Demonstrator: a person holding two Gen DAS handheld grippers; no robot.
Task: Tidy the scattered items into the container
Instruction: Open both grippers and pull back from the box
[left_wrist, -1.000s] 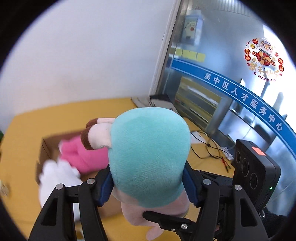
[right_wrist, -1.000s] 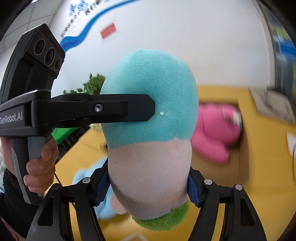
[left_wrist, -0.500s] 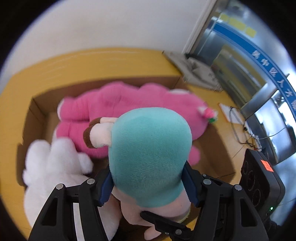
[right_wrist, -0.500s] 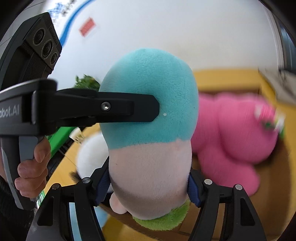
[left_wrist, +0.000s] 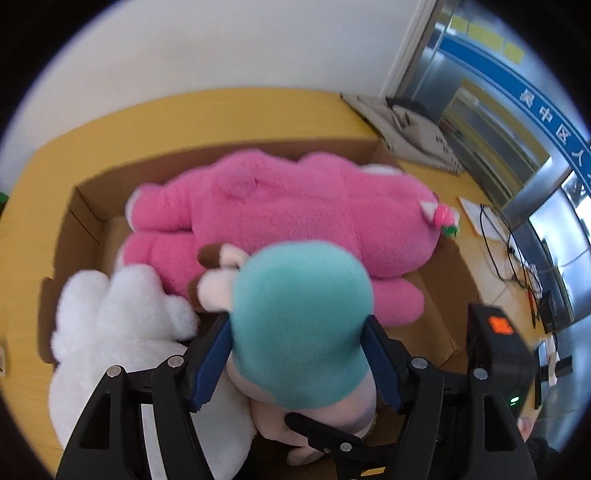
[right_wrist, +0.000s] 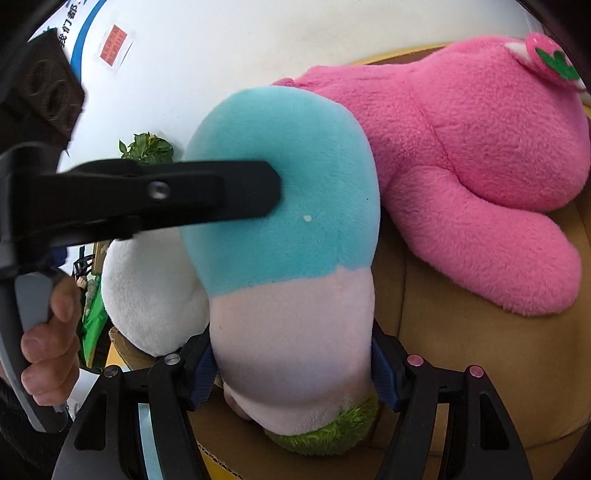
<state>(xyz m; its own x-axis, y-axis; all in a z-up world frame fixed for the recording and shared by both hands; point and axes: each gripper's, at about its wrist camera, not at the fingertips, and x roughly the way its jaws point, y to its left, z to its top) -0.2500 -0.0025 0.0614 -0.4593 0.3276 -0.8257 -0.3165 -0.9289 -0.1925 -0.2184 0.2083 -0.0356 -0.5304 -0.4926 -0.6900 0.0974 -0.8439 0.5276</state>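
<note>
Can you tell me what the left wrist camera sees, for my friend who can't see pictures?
The left gripper squeezes a teal and pale pink plush toy above a cardboard box. A pink plush toy and a white plush toy lie inside.

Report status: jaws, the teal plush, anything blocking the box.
Left gripper and right gripper both clamp the teal plush, left jaws just eased wider. Plush over cardboard box. Pink plush, white plush crowd it.

The plush toy (left_wrist: 299, 328) in my black claws (left_wrist: 297, 363) is teal above and pale pink below, with a green tuft. Behind it lies a bright pink plush (left_wrist: 295, 218); left of it, a white one (left_wrist: 122, 332). The brown cardboard box (left_wrist: 88, 206) sits on my yellow bench (left_wrist: 33, 229).
</note>
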